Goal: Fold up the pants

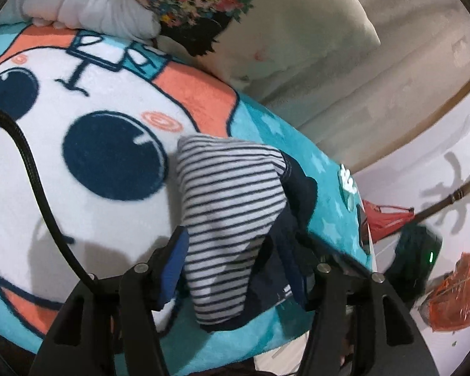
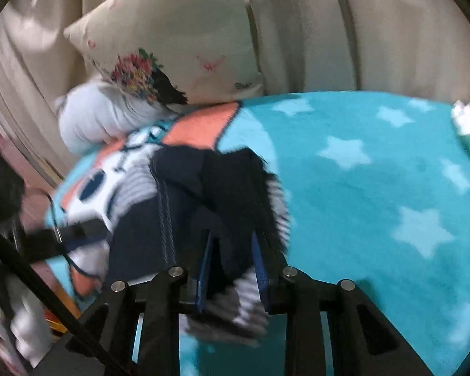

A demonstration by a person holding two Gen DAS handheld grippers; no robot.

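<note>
The pants are small, navy with a navy-and-white striped side, bunched on a turquoise cartoon blanket. My left gripper has its blue-padded fingers on either side of the striped cloth and is shut on it. In the right wrist view the pants hang as a dark, blurred bundle with a drawstring. My right gripper is shut on the navy cloth, with striped fabric spilling below the fingers. The left gripper's black arm shows at the left of that view.
A floral cream pillow and a white pillow lie at the head of the bed. Beige curtains hang behind. Past the bed's edge are orange bags and a dark device with a green light. A white object sits on the starred blanket.
</note>
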